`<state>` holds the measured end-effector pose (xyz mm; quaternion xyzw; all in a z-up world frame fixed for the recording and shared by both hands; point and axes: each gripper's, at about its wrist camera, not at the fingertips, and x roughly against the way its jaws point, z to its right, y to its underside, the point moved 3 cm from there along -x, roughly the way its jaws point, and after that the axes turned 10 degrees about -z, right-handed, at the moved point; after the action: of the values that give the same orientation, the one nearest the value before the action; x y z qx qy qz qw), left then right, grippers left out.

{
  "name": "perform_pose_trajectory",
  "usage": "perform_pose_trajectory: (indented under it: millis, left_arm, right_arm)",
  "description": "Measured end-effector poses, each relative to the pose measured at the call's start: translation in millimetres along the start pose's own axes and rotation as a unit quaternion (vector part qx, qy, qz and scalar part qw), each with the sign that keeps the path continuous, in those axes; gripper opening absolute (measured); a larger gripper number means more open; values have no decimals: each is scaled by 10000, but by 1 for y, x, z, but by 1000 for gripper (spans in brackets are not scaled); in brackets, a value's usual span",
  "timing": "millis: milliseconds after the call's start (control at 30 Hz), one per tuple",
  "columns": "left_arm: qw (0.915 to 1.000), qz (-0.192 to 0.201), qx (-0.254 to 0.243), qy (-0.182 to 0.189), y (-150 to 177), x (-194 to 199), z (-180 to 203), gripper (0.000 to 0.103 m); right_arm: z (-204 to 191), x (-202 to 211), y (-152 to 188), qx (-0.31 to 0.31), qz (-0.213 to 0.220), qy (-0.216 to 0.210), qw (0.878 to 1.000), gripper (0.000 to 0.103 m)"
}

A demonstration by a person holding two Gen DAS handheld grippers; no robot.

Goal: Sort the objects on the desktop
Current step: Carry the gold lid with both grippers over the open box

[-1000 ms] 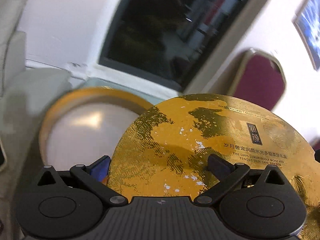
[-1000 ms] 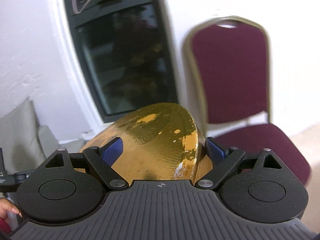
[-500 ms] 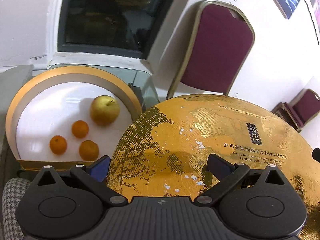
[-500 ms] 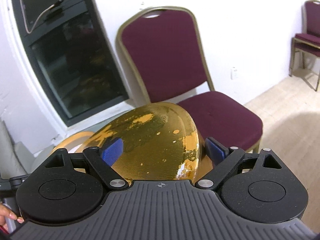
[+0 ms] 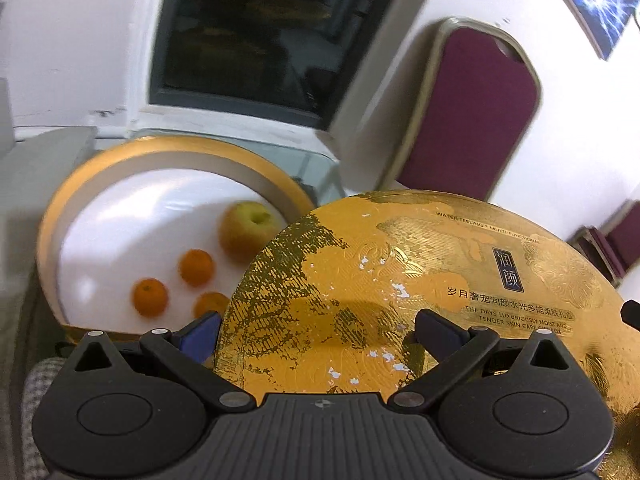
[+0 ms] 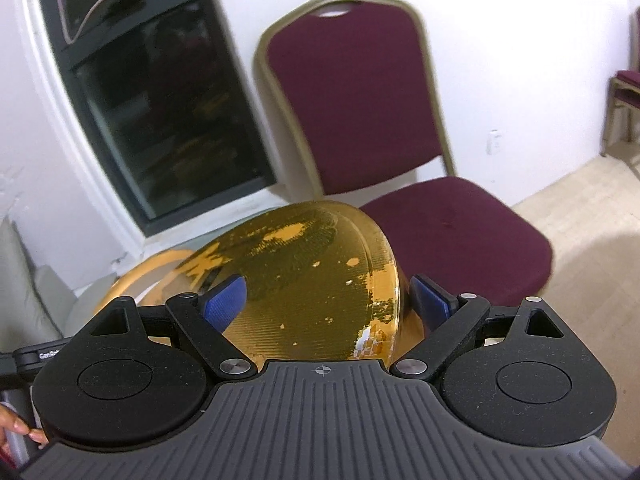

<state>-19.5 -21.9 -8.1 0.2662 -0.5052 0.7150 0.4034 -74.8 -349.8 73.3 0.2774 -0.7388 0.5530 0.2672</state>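
Four pieces of fruit already lie in the round gold-rimmed box (image 5: 52, 216): a yellow apple (image 5: 248, 228) and three small oranges (image 5: 150, 297), loose on its white floor. That part of the sorting looks done. What seems left is closing the box, since its gold lid (image 5: 400, 280) is held in the air, just in front of the box and overlapping its near right edge, not yet seated.

The left hand-held gripper (image 5: 320, 328) has its blue pads spread wide, one on each side of the lid's edge; it appears to clamp the lid across its thickness, though the contact itself is hidden.

The right hand-held gripper (image 6: 328, 300) stands likewise, wide apart around the lid's other edge, probably gripping it. A maroon chair (image 6: 360, 112) stands behind.
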Motion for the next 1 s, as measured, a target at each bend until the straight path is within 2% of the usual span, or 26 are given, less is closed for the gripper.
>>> perform_pose_trajectory:
  millis: [233,367,567,833,1000]
  left_arm:
    - [9958,601,281,-635,-15,23,-48,101]
    - [9885,1000,472,-1034,-22,36,-71,101]
    - [9724,1544,603,-1645,-36,53,-91,100]
    - [9555,1905,832,-2092,-61,47,-111,101]
    - [9508,1937,812,-2277,-73,35,-117,101]
  right_arm:
    - [-59,-54,-22,541,-290,-481,9970,93]
    - [-95,-85,-35,758,-348,-704,9940,93]
    - [-138,-129,-53,912,-364,-994,9902,93]
    - [-175,-181,-68,951,-236,-1224,9876,93]
    - [-180,-208,-75,811,-336,-1259,9881,92]
